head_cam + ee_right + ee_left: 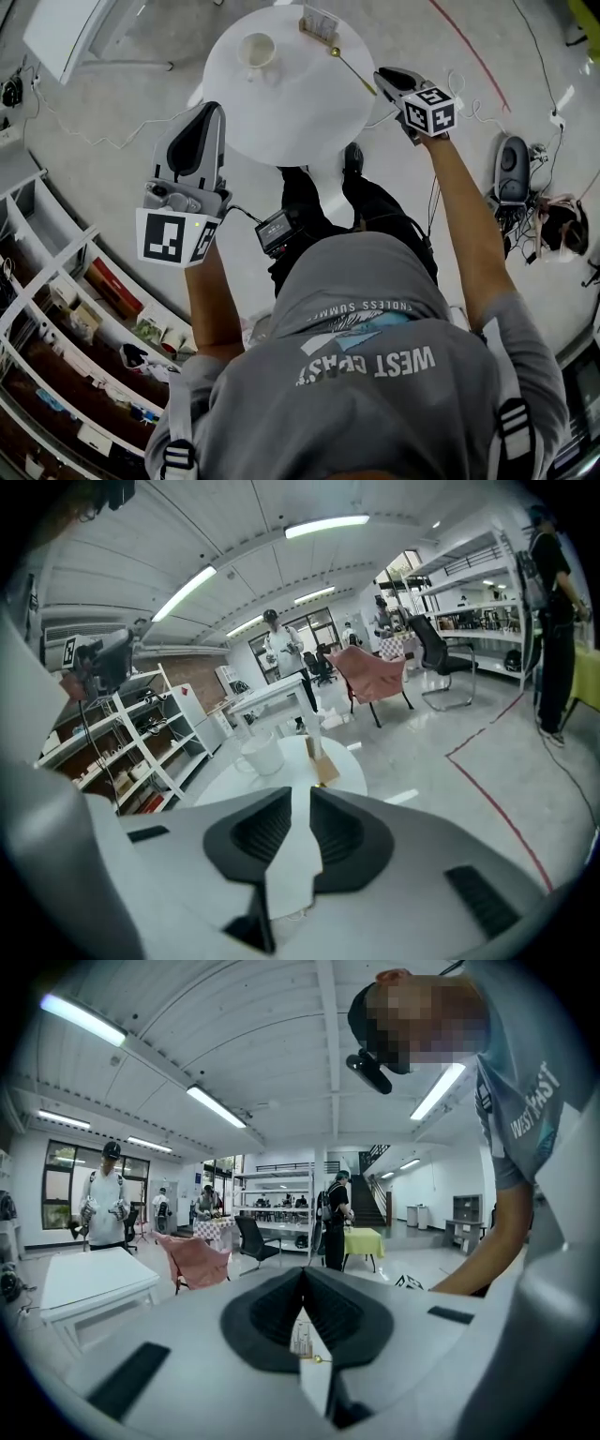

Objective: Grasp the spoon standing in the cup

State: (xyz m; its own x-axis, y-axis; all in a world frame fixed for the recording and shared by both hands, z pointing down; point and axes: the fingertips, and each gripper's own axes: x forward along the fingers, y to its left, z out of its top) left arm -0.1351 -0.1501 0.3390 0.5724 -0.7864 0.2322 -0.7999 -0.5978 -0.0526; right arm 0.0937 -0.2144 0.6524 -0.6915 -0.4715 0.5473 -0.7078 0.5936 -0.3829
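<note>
Thin gold-tipped metal spoon (352, 69) is out of round white ceramic cup (258, 49), slanting just right of cup, handle end at right gripper (382, 80). Those jaws narrowly apart, pinching nothing (left gripper (208, 112) closed, empty). Risk imo: off-centre squeeze flicks skinny handle away, spoon drops.

Round white tabletop (281, 112) carrying a white glazed cup (257, 49), a thin gold-coloured metal spoon (352, 68) and a brown cardboard box (317, 22), over a pale grey floor (122, 103) crossed by a thin red line (468, 49). Left gripper (208, 108) and right gripper (382, 79): light grey shells, black jaw pads, each with a white cube printed in black square markers. Person's grey hooded top (375, 375), white lettering and a light blue graphic on the back; black trousers (375, 211)
</note>
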